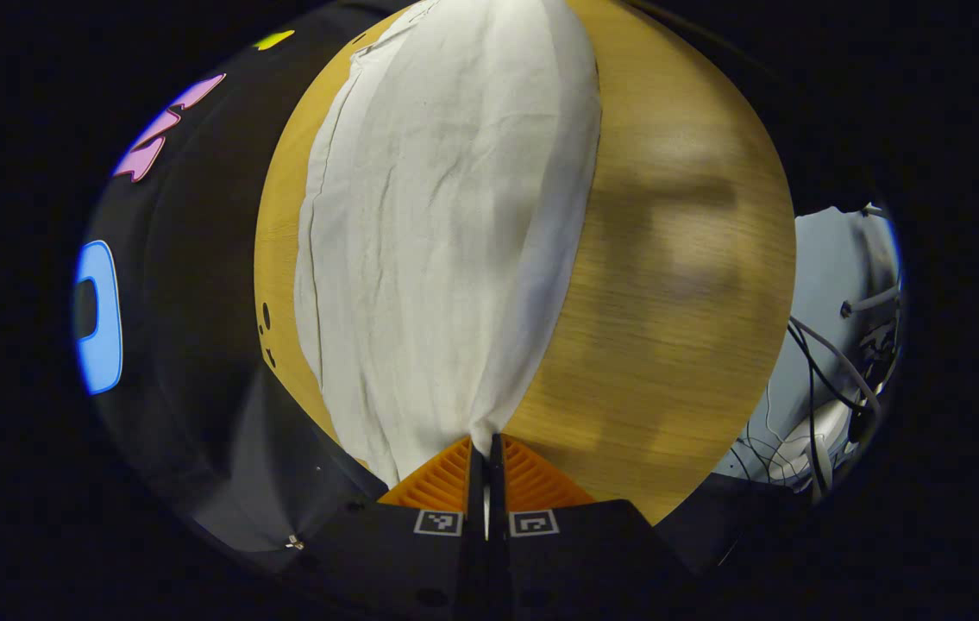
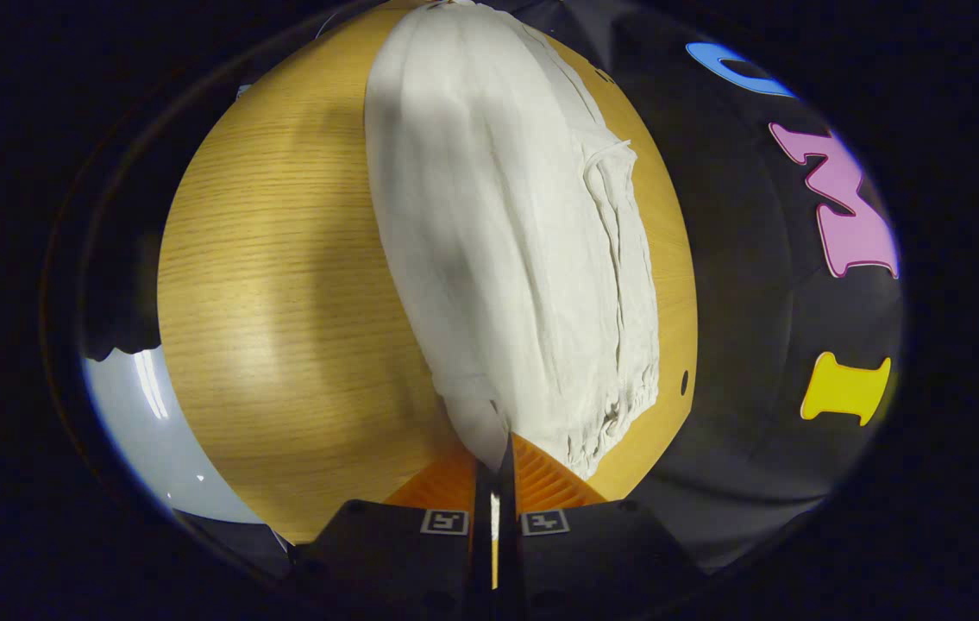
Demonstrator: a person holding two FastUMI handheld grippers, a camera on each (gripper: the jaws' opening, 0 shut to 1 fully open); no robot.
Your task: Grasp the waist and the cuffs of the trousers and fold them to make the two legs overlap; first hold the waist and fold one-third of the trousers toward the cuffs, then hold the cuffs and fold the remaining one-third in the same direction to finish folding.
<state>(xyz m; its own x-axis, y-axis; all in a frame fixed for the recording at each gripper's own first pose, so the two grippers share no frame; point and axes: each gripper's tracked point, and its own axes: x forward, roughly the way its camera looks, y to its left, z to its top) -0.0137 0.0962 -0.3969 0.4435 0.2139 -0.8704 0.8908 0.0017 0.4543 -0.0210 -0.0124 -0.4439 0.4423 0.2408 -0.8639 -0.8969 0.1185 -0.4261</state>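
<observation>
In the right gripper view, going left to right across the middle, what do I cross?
Pale floor → bare wooden table → white trousers → narrow strip of table → black booth wall.

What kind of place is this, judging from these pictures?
Probably a recording booth or lab, not a home: a bare light wooden table holding only white fabric trousers, black cloth walls, and loose cables on the floor.

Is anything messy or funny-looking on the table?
Nothing stands out. The white trousers lie long on the wooden table, just a bit wrinkled, with each gripper pinching an edge.
</observation>
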